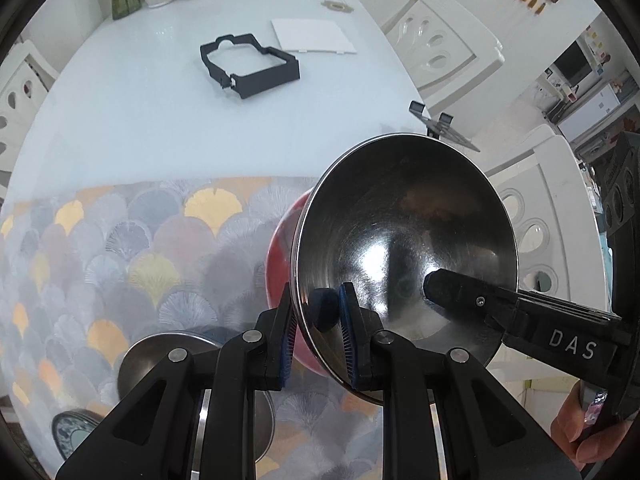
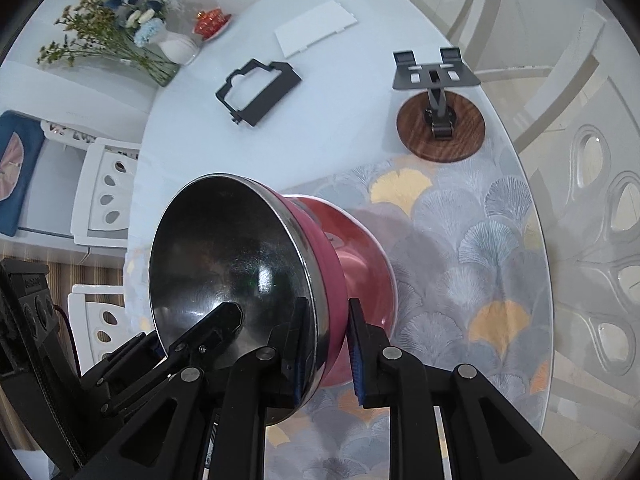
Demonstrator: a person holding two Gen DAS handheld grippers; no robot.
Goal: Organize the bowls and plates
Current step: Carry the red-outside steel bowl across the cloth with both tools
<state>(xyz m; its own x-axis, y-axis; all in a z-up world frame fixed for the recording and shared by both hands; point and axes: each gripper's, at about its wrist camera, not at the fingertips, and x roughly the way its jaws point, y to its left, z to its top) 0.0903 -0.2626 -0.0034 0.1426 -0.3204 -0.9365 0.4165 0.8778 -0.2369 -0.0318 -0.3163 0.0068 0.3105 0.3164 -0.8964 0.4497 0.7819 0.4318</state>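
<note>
Glass table (image 2: 192, 128) under fan-patterned mat (image 2: 472, 240), white chairs (image 1: 444, 40).

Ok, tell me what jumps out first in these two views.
A red bowl with a shiny steel inside fills the foreground, tilted on edge above the fan-patterned mat. The left gripper and the right gripper are both shut on its rim. Behind it, on the pale table, lies a black frame, with a phone stand on a wooden disc off to the right.

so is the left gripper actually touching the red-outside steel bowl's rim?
Touching. The left wrist view shows the left gripper with blue pads on both sides of the red-outside steel bowl's rim, no gap.
</note>
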